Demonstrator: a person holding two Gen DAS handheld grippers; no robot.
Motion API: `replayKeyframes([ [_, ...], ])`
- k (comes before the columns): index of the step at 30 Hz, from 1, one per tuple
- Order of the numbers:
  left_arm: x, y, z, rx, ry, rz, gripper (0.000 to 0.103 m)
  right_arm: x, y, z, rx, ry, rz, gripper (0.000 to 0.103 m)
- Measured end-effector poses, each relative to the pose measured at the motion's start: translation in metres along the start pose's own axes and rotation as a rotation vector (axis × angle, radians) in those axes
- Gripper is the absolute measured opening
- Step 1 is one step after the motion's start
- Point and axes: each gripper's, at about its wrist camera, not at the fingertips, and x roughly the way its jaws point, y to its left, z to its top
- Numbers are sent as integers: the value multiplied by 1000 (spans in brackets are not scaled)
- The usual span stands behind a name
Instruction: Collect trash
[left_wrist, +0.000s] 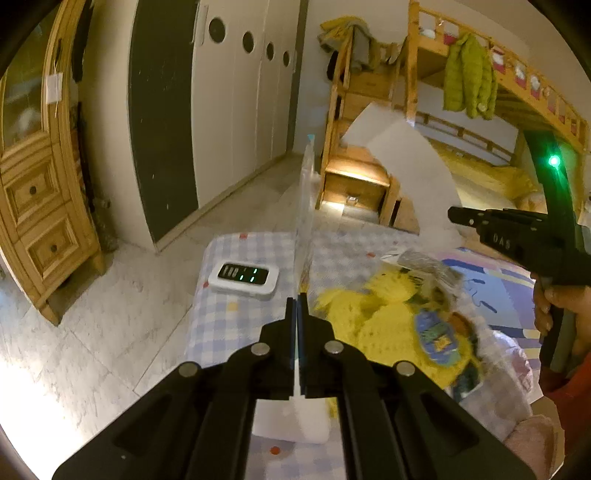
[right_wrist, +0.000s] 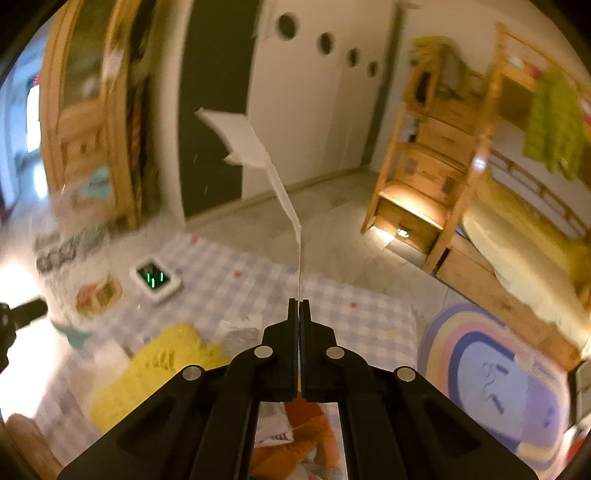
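Checked blue-and-white tablecloth (left_wrist: 236, 317): left gripper (left_wrist: 297, 299) clamps the clear plastic trash bag (left_wrist: 304, 206) rim; right gripper (right_wrist: 299, 306) pinches a white paper sheet (right_wrist: 251, 144) above it; judged next: lower paper into bag

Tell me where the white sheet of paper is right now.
The white sheet of paper is clamped in the right gripper, raised above the checked tablecloth; in the left wrist view it hangs at upper right, above the clear plastic bag.

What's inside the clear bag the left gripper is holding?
Through the clear bag, pinched at its edge by the left gripper, show a yellow fuzzy item and printed wrappers. Anything beneath those is covered.
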Motion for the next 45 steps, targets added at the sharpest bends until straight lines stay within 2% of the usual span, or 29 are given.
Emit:
replayKeyframes([
  [5, -31, -29, 12, 48, -58, -34, 0, -51, -32, -3, 94, -87, -36, 0],
  [8, -48, -65, 11, 87, -82, -115, 0, -83, -49, -22, 145, -106, -44, 0],
  [11, -49, -107, 3, 126, -65, -210, 0, -112, -68, -56, 212, -95, -63, 0],
  [14, -41, -146, -7, 166, -46, -272, 0, -137, -92, -99, 287, -62, -103, 0],
  [21, -12, -259, -34, 249, 22, -429, 0, -180, -155, -199, 506, 40, -294, 0],
  [25, 1, -315, -45, 298, 59, -483, 0, -187, -184, -241, 611, 95, -368, 0],
  [29, 20, -360, -59, 337, 102, -497, 0, -181, -199, -268, 673, 148, -403, 0],
  [34, 43, -388, -73, 376, 154, -481, 0, -164, -230, -299, 752, 198, -399, 0],
  [38, 59, -400, -74, 387, 194, -480, 0, -141, -245, -311, 799, 232, -382, 1],
  [41, 66, -404, -73, 392, 223, -475, 23, -124, -251, -320, 808, 265, -380, 5],
  [42, 64, -402, -72, 385, 219, -471, 39, -119, -253, -323, 810, 276, -375, 6],
  [43, 64, -402, -72, 379, 215, -470, 47, -116, -254, -326, 816, 286, -367, 13],
  [44, 63, -401, -71, 371, 211, -472, 47, -116, -254, -327, 819, 294, -368, 24],
  [45, 60, -396, -69, 366, 205, -473, 47, -118, -253, -327, 820, 293, -368, 27],
])
